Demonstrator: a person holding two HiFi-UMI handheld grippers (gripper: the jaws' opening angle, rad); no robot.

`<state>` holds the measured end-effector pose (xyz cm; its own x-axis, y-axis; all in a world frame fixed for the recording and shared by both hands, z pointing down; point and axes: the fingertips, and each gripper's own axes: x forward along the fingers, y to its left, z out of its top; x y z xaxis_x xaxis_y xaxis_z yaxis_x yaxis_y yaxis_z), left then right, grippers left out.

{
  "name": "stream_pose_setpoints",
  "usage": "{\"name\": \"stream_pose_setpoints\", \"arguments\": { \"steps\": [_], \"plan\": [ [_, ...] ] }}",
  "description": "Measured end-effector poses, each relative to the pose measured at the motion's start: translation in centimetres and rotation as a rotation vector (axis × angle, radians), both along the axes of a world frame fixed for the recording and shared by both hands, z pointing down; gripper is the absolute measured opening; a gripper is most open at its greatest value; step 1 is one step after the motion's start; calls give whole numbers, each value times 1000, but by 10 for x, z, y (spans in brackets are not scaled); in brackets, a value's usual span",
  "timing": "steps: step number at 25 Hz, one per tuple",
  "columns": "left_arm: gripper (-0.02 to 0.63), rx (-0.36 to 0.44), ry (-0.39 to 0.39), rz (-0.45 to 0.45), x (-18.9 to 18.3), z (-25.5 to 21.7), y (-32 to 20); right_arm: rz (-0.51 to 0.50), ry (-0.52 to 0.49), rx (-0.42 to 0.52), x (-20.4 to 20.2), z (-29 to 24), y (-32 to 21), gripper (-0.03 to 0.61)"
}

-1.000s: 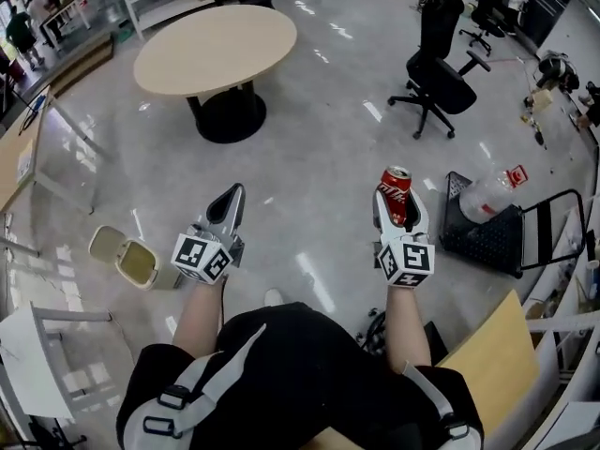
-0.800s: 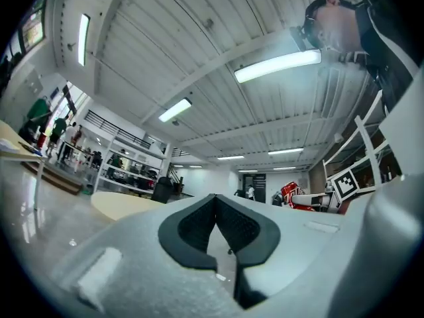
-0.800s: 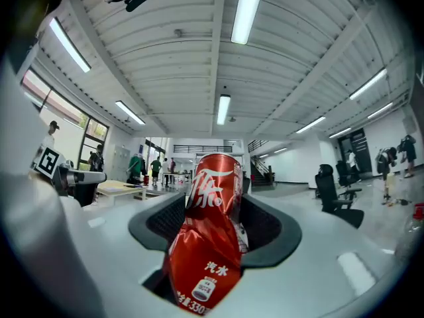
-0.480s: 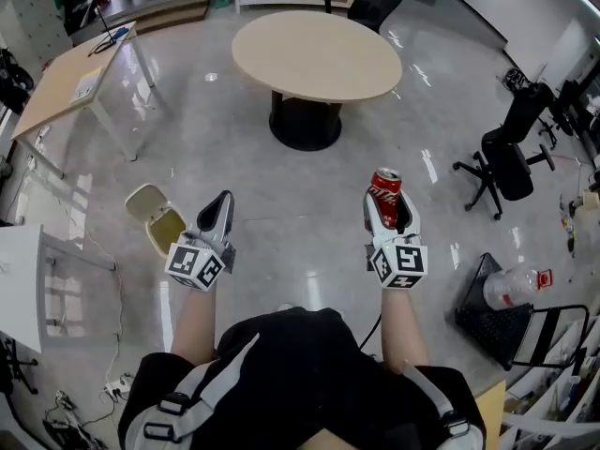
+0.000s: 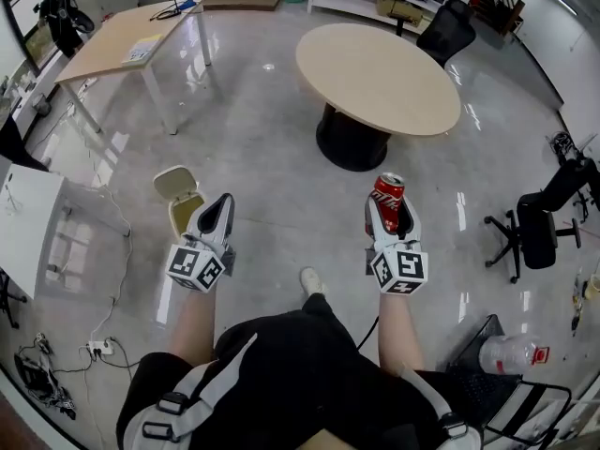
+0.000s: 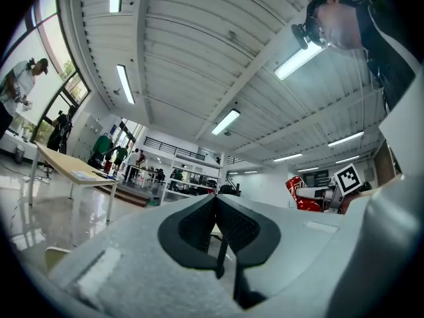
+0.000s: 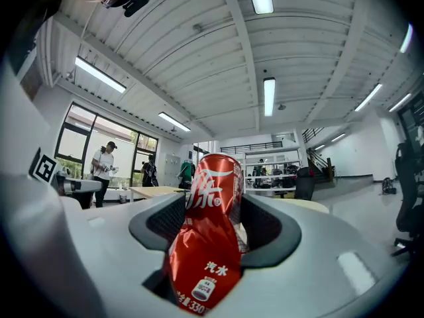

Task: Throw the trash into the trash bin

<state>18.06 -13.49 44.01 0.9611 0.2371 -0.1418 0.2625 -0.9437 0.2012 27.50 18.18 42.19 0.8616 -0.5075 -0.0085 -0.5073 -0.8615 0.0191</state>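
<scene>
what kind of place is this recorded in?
Probably an open-plan office or lab workspace: a round table, a rectangular desk and a black swivel office chair stand on a glossy floor.

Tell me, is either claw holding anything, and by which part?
The right gripper clamps a dented red can around its lower body; the left gripper is shut and empty.

A red can (image 7: 209, 230) with white lettering is shown against the light-grey right gripper (image 5: 389, 206) with black pads (image 7: 262, 228), and black-and-white square markers are borne by its cube (image 5: 398, 271). Left of centre in the head view a cream bin (image 5: 176, 182) is seen on the glossy grey floor (image 5: 272, 157). At upper right a table (image 5: 375, 73) is topped in beige over a black base.
</scene>
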Motion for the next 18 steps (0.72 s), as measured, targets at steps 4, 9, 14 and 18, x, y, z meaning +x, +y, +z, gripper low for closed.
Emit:
{"name": "stream_pose_setpoints", "arguments": {
  "steps": [4,9,14,18],
  "plan": [
    [0,19,3,-83,25,-7,-4,-79,-1,22,53,2,-12,268],
    [0,22,22,-188,65,-17,-34,-194,18,37,125,-6,-57,268],
    [0,24,14,-297,87,-26,-41,-319,18,56,179,-11,-91,268],
    [0,44,-1,-388,89,-20,-48,-415,2,66,205,-4,-117,268]
  ]
}}
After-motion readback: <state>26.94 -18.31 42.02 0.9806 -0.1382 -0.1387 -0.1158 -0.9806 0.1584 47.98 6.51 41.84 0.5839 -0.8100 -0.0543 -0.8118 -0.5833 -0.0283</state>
